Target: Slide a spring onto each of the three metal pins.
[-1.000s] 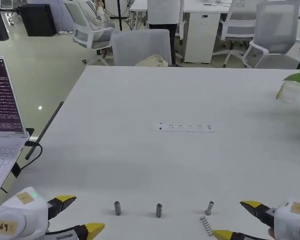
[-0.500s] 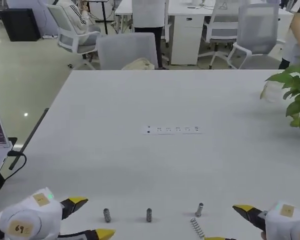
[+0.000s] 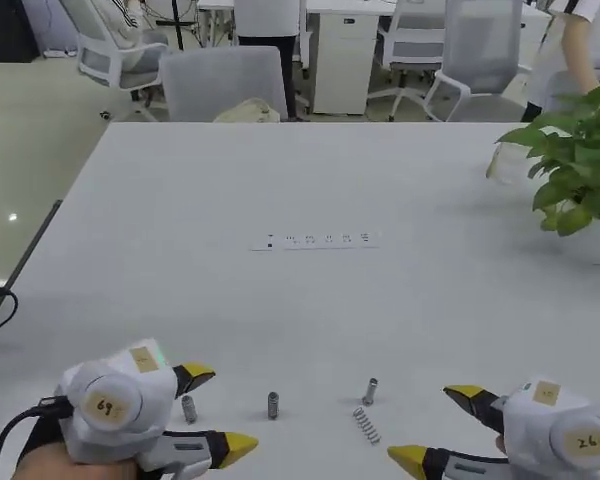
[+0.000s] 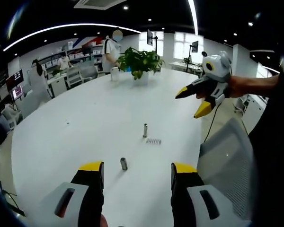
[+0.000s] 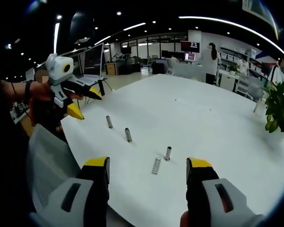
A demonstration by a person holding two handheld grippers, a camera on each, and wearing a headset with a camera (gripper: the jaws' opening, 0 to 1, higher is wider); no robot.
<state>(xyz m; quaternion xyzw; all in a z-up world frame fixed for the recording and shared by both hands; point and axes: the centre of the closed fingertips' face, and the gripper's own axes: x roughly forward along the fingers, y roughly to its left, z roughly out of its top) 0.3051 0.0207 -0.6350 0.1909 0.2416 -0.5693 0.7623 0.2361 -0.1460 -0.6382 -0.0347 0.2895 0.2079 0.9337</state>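
Observation:
Three short metal pins stand in a row near the table's front edge: left pin (image 3: 189, 408), middle pin (image 3: 273, 404), right pin (image 3: 370, 391). The left and middle pins look ribbed, as if they carry springs; the right pin (image 5: 168, 153) looks bare. A loose spring (image 3: 365, 425) lies flat just in front of the right pin, also the loose spring (image 5: 156, 165) (image 4: 153, 141). My left gripper (image 3: 218, 410) is open beside the left pin, holding nothing. My right gripper (image 3: 432, 427) is open to the right of the spring, also holding nothing.
A socket strip (image 3: 315, 240) is set into the middle of the white table (image 3: 300, 300). A potted plant (image 3: 575, 165) stands at the right edge with a glass (image 3: 500, 160) beside it. Office chairs (image 3: 220, 85) line the far edge.
The head camera has swung right and down, so the laptop has left the picture. Both grippers have come further up into the picture. Pins and loose spring lie as before.

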